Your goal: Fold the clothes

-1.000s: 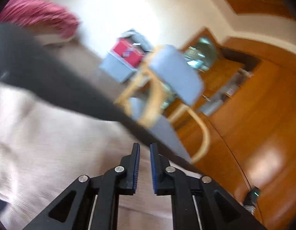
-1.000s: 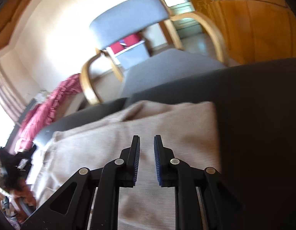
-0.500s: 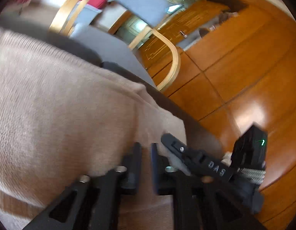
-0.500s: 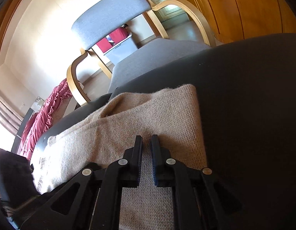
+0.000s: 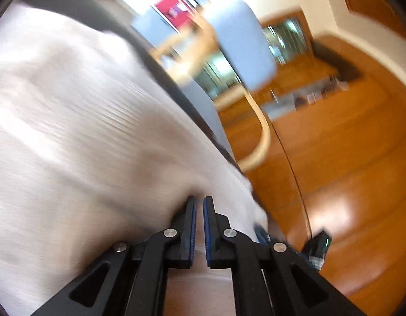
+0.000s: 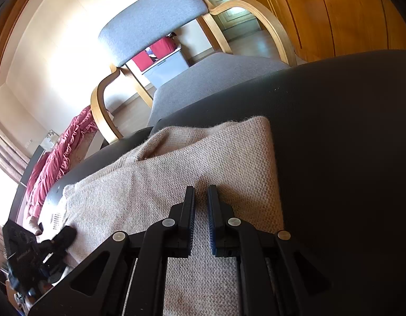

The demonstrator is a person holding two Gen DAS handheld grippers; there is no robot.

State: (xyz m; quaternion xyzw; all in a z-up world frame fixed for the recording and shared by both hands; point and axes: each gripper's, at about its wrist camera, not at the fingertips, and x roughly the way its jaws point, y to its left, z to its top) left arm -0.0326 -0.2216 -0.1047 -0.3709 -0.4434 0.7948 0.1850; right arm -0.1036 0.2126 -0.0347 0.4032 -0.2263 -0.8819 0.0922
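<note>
A beige knit sweater lies folded on a dark table; it also shows, blurred, in the left wrist view. My right gripper hovers low over the sweater near its right edge, jaws a narrow gap apart, nothing between them. My left gripper is over the sweater's near right corner, jaws nearly closed with a thin gap; the blur hides whether cloth is pinched. The left gripper also shows at the far left of the right wrist view.
A grey armchair with bent wood arms stands just beyond the table. A red ruffled cloth lies at far left. Wooden cabinets and orange wood floor lie to the right.
The left gripper has swung across the sweater with strong blur, view turning back toward the chair. The right gripper's jaws parted slightly and stayed over the sweater's right edge.
</note>
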